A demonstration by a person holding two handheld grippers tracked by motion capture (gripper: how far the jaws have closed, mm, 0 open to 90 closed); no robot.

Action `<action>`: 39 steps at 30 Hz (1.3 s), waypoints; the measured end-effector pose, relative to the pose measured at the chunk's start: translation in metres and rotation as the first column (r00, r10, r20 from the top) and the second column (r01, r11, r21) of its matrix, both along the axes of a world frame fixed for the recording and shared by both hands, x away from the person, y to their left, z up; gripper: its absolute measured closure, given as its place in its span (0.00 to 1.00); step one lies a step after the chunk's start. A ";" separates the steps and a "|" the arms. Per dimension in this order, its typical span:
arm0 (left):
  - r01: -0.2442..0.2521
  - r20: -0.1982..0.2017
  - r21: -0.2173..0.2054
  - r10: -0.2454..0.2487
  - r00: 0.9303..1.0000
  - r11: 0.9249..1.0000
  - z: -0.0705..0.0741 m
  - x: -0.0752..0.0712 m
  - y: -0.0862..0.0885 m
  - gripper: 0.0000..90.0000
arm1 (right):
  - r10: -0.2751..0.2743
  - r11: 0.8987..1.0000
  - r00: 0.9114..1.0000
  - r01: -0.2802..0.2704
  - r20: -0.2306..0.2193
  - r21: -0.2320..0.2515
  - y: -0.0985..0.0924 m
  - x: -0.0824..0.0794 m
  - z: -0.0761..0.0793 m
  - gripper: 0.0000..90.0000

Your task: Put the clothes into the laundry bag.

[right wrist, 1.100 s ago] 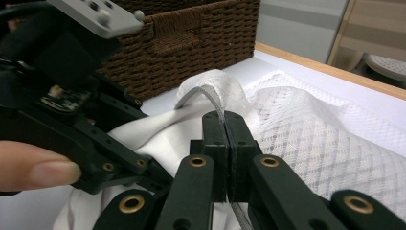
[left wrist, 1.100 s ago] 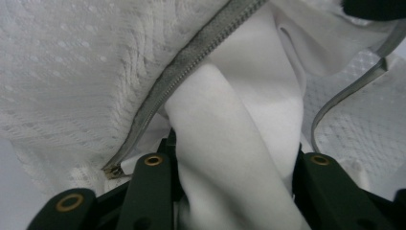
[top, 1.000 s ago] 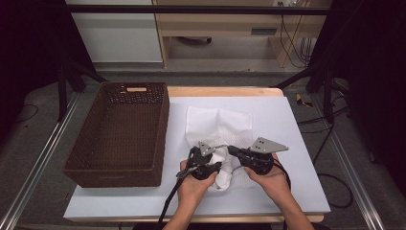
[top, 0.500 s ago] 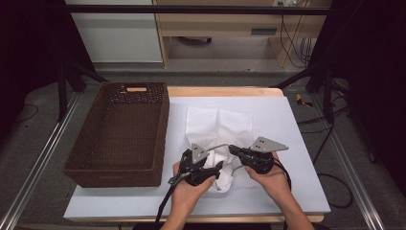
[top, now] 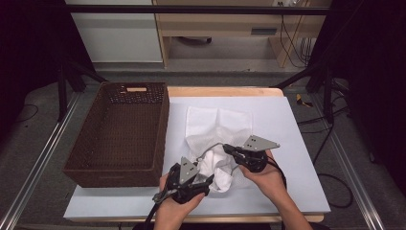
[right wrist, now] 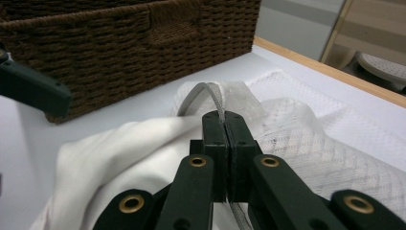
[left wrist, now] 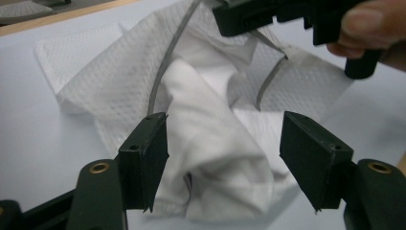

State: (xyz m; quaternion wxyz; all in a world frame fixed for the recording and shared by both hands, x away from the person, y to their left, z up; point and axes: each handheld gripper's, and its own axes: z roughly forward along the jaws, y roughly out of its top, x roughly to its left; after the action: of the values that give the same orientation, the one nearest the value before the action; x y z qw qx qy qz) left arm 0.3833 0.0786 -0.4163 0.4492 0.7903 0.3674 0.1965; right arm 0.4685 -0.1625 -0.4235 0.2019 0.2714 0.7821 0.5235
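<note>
A crumpled white mesh garment (top: pixel 218 125) with a grey trim band (left wrist: pixel 160 81) lies on the white table top (top: pixel 292 124). My right gripper (top: pixel 226 148) is shut on the grey band (right wrist: pixel 211 94), which arches up out of its closed tips (right wrist: pixel 224 118). My left gripper (top: pixel 209 178) sits at the garment's near left edge. Its jaws have just been opening and now stand open (left wrist: pixel 224 125), with a white fold (left wrist: pixel 210 143) lying ahead between them, not pressed. A hand holds each gripper from the near edge.
A dark brown wicker basket (top: pixel 119 129) stands at the table's left, close to the left gripper; its woven wall (right wrist: pixel 119 43) shows behind the garment. A wooden strip (top: pixel 220 91) runs along the far edge. Bare table (top: pixel 287 191) lies right of the hands.
The left gripper has let go of the garment's near fold, opened, and drawn back toward the near left. The right gripper has stayed put, shut on the band.
</note>
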 end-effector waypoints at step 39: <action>0.127 -0.225 0.073 -0.108 0.968 0.989 -0.047 -0.010 0.015 0.95 | 0.087 0.996 0.996 -0.087 -0.034 -0.012 0.012 -0.023 -0.009 0.99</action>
State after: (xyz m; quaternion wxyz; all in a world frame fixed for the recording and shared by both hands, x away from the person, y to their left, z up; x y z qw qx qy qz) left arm 0.3729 0.0931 -0.4634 0.3819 0.8463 0.3587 0.0964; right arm 0.4459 -0.1510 -0.4321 0.1676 0.2445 0.7998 0.5220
